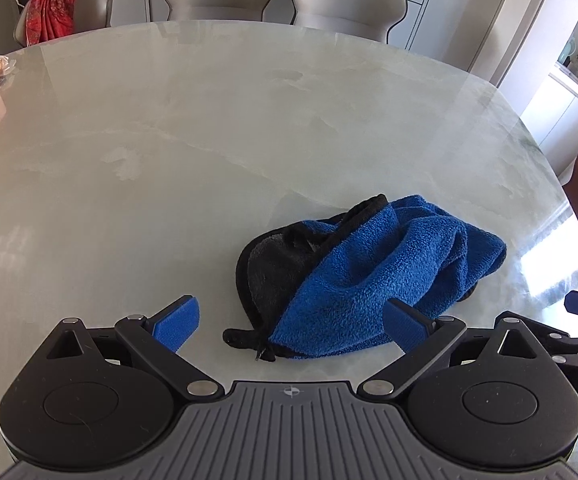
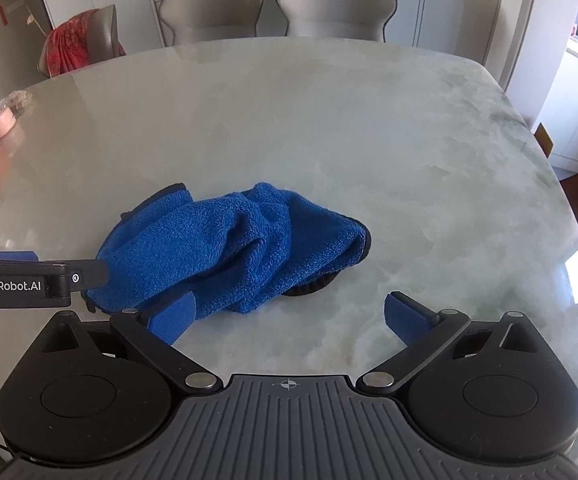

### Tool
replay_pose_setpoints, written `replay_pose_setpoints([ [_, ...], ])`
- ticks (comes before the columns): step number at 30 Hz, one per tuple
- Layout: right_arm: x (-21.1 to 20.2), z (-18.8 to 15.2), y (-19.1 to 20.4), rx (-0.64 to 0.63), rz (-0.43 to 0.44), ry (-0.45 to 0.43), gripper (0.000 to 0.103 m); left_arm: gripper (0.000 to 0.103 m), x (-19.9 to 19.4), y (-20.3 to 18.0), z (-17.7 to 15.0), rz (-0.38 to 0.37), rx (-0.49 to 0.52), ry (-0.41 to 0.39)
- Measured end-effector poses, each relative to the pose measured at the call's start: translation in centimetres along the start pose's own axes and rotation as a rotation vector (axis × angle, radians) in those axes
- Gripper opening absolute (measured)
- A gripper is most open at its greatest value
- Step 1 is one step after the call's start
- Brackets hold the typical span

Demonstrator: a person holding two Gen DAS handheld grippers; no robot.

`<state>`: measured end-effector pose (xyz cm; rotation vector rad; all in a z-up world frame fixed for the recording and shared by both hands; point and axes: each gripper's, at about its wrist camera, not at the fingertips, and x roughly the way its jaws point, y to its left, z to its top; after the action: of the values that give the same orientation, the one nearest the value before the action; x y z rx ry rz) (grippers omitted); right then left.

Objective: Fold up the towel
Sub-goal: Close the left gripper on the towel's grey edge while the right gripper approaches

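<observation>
Pale marble table (image 1: 209,128) carries the crumpled blue-and-black towel (image 1: 369,272), just ahead of the left gripper (image 1: 291,322), whose fingers stand apart; the right gripper (image 2: 291,316) is also spread, with the towel ahead-left. Folding seems not begun; next it needs corners found. Readable: "GenRobot.AI".
</observation>
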<state>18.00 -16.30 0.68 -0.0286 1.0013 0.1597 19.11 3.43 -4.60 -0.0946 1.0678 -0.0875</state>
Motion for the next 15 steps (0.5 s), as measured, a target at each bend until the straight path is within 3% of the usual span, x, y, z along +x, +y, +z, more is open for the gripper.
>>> replay_pose_setpoints([
  [11, 2.0, 0.4, -0.6, 0.010, 0.016, 0.047, 0.102, 0.100, 1.1, 1.3, 2.0, 0.019, 0.034, -0.014],
  [15, 2.4, 0.3, -0.7, 0.021, 0.026, 0.059, 0.102, 0.092, 1.3, 1.5, 2.5, 0.041, 0.057, -0.013],
])
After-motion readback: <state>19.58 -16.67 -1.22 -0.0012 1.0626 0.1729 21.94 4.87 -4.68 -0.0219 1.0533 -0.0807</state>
